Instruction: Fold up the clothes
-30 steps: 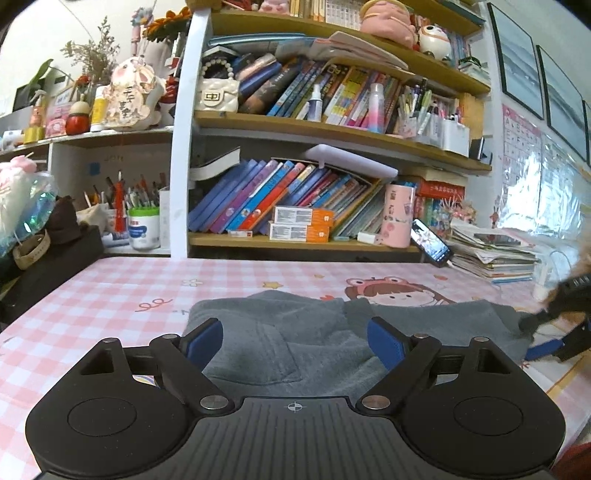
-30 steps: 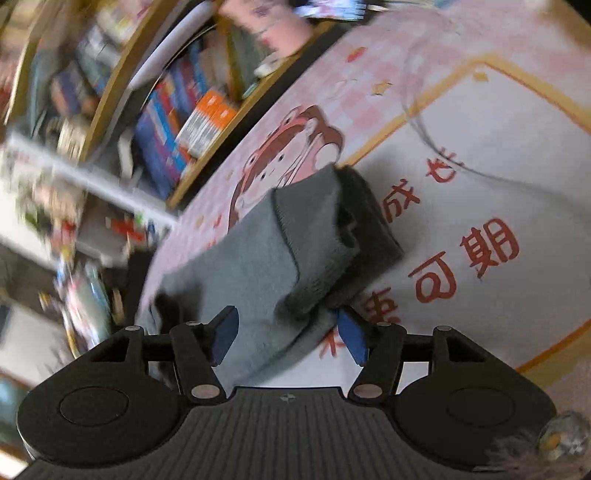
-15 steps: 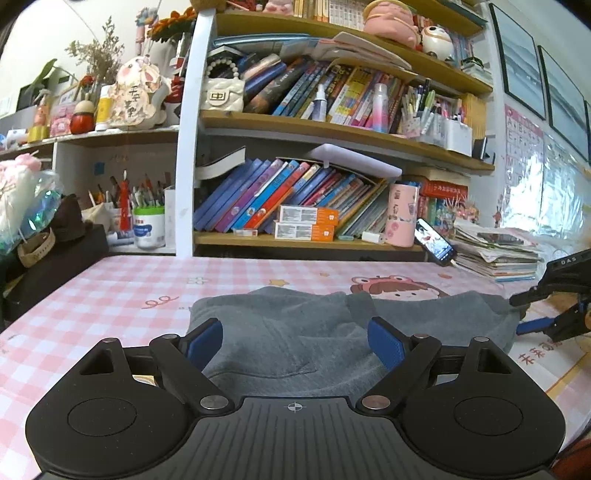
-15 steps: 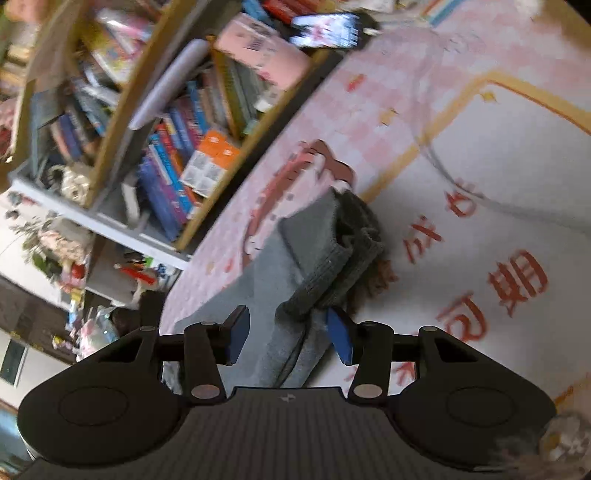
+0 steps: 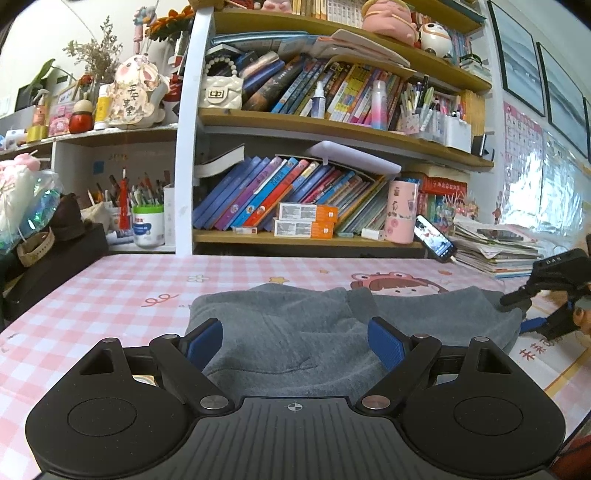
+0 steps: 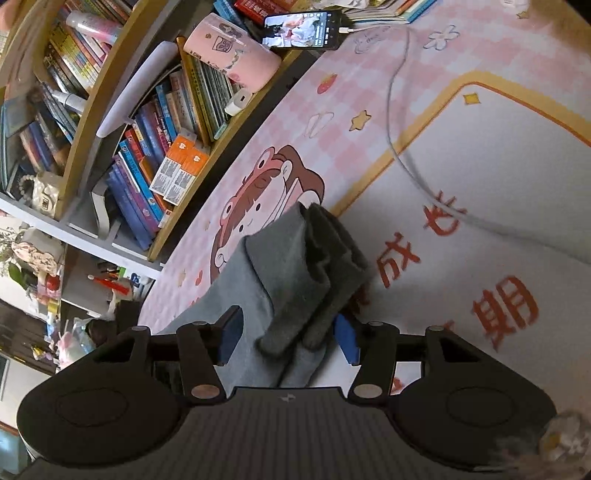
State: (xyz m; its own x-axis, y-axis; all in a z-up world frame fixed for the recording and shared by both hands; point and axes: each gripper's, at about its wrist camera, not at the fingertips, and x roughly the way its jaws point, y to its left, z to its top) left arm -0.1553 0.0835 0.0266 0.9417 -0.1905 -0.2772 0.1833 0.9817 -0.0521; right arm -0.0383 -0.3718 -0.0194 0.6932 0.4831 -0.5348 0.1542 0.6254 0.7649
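On the pink checked table mat (image 5: 110,288) a grey garment (image 5: 295,332) is laid flat, spread from the middle of the table toward the right side, with a patch pocket seen on its near part. Its right end is already doubled into a thick bundle of several layers (image 6: 314,266), and this bundle is placed between the fingers of the right gripper (image 6: 288,338), which are spread apart on both sides of it; the blue pads are close to the cloth, but a firm pinch is not shown. The left gripper (image 5: 295,345) is held low over the near edge of the garment, its fingers wide apart, and nothing is held in it. It is judged that a grasp on the doubled end is being prepared or has just been let go; this cannot be settled from one moment. If a grasp is wanted, all layers of the bundle should be taken together and deep enough, because a shallow pinch on soft knit could let the lower layers slide out. The cloth should be carried low and slowly, so that the fold line is kept straight, and the near edge could be pressed down by the left gripper to stop the whole garment from being dragged. Care is needed with the white cable (image 6: 397,122) and the phone (image 6: 301,31) behind the garment.
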